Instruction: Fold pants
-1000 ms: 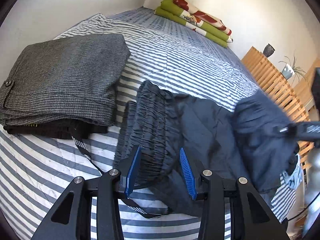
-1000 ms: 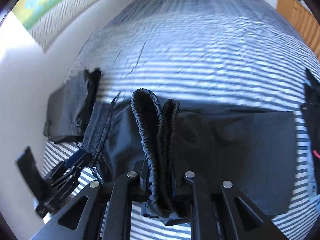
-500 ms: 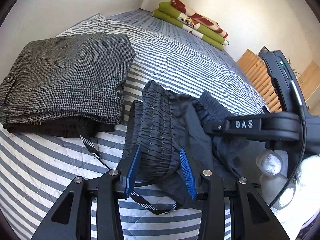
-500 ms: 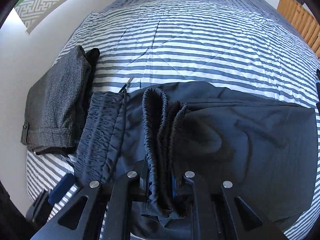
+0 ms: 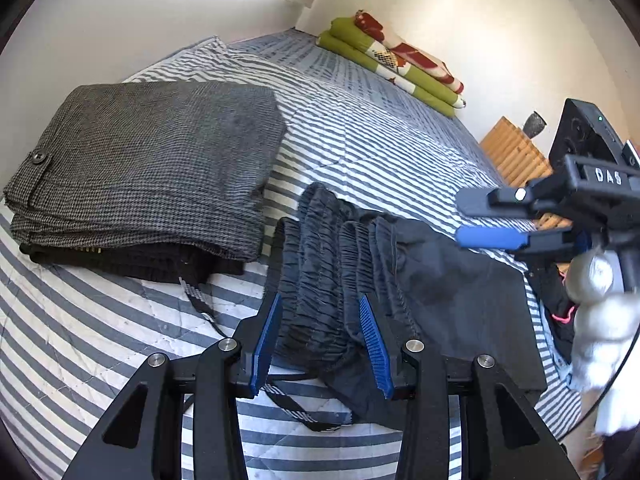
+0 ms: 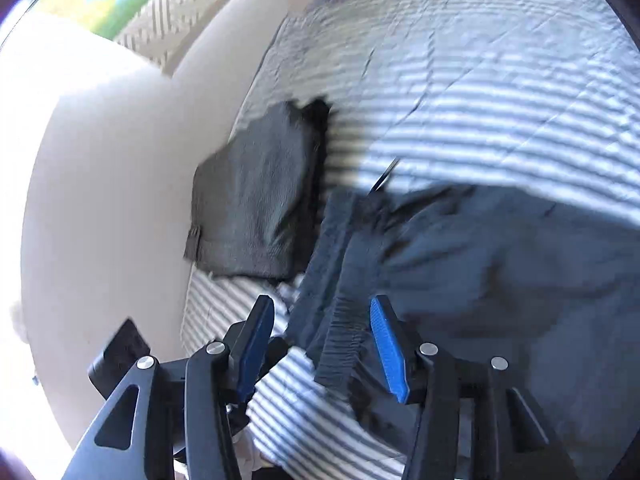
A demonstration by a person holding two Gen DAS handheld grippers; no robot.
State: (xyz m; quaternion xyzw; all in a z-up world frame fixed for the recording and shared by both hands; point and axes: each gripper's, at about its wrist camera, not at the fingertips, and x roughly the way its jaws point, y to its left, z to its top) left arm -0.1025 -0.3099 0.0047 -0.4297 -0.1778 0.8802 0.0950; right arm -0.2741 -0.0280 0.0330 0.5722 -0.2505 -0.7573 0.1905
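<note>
Grippers both angle downward over the striped bed. The left gripper sits low at the near edge of the dark navy pants, its blue pads set around the bunched elastic waistband, which fills the gap between them; the fabric looks gripped. The right gripper hangs just above the same pants, its jaws opening, with a gathered strip of waistband between the pads but clear of them. In the left wrist view it shows at the right edge, held by a blurred hand. The pants lie folded on the bed, just beside a folded grey checked pair
</note>
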